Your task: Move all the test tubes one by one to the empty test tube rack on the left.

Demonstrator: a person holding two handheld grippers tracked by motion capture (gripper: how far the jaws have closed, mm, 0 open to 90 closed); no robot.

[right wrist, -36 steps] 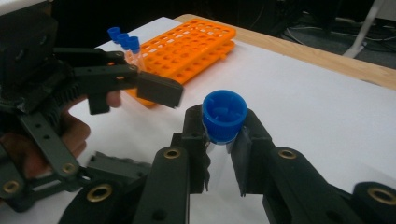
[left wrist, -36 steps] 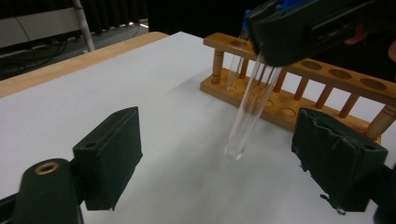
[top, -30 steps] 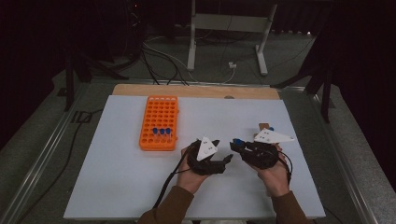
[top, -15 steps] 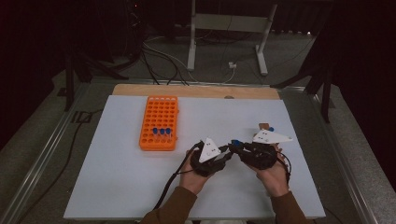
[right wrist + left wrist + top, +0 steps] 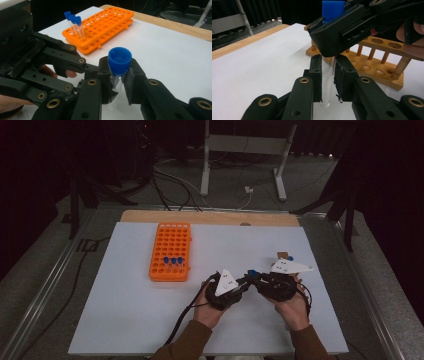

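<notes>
A clear test tube (image 5: pixel 327 82) with a blue cap (image 5: pixel 120 60) stands upright between both grippers, near the front middle of the white mat (image 5: pixel 125 320). My left gripper (image 5: pixel 328 62) has just been closing and is now shut on the tube's glass body. My right gripper (image 5: pixel 117 72) is shut on the same tube just under the cap, above the left one. In the high view the left gripper (image 5: pixel 243 285) and right gripper (image 5: pixel 256 277) meet tip to tip, with the cap (image 5: pixel 252 272) showing between them.
An orange tube rack (image 5: pixel 170 251) lies to the left and farther back, with three blue-capped tubes (image 5: pixel 173 261) in its near rows. A wooden rack (image 5: pixel 372 65) with empty holes stands just behind the right hand. A wooden board (image 5: pixel 210 217) lines the mat's far edge.
The left gripper's jaws have closed onto the tube that the right gripper holds. Both hands have stayed in place.
</notes>
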